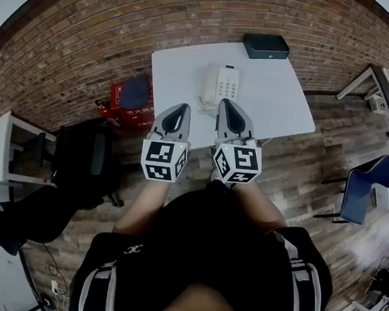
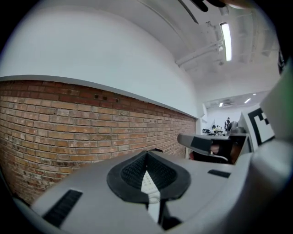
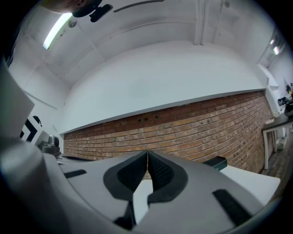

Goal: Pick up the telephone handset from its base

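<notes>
White handset [image 1: 211, 86] sits untouched on its base [image 1: 228, 86] on the table [image 1: 279, 104], left gripper [image 1: 177, 114] and right gripper [image 1: 227, 114] both clenched empty short of it, so the whole pickup's left.

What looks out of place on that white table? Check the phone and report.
Nothing stands out. The telephone sits flat on the white table, with its handset lying in place along the base's left side. The black box rests at the table's far corner. Nothing looks spilled, tipped or broken.
</notes>
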